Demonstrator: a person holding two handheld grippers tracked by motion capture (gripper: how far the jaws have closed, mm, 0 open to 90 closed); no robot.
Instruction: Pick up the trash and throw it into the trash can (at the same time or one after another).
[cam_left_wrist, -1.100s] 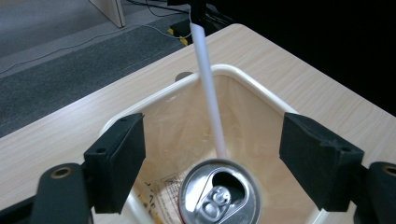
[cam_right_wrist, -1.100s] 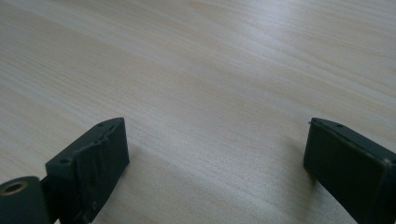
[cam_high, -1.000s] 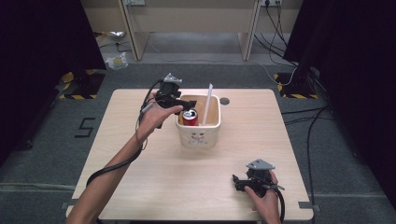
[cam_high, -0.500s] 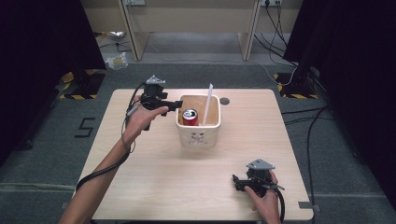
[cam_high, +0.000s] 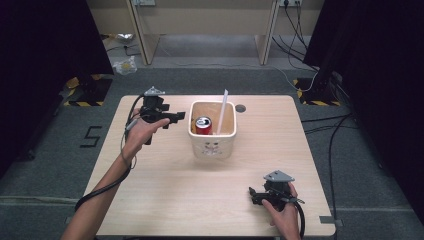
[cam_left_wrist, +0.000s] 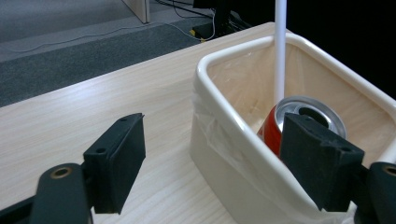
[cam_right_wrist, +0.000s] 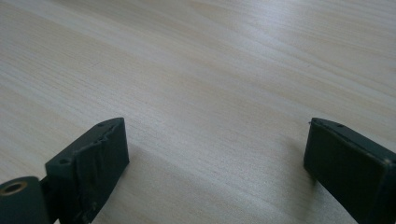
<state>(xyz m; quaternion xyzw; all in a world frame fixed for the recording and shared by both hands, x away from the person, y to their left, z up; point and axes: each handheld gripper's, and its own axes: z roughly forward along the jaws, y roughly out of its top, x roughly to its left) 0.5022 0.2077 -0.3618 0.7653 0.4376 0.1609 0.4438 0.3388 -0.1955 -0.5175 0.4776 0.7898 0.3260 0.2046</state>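
A cream bin (cam_high: 212, 147) lined with thin plastic stands on the wooden table (cam_high: 165, 190), a little behind its middle. Inside it a red drinks can (cam_high: 203, 125) stands upright, and a white straw (cam_high: 221, 107) leans out over the rim. My left gripper (cam_high: 176, 118) is held just left of the bin, jaws open and pointing at it, apart from the wall. The left gripper view has the bin rim (cam_left_wrist: 219, 60), the can (cam_left_wrist: 303, 112) and the straw (cam_left_wrist: 280, 46) beyond my open left gripper (cam_left_wrist: 217, 161). My right gripper (cam_high: 255, 195) rests open near the front right; nothing sits between its jaws (cam_right_wrist: 215, 163).
A round cable hole (cam_high: 241, 108) sits in the table just behind the bin on the right. Bare wood lies between the bin and the table's front edge. On the grey floor beyond are desk legs, a crumpled plastic bag (cam_high: 124, 65) and cables (cam_high: 330, 135) at the right.
My left gripper has drawn back to the left, from over the bin's left rim to beside the bin, and sunk a little. The right gripper has stayed put.
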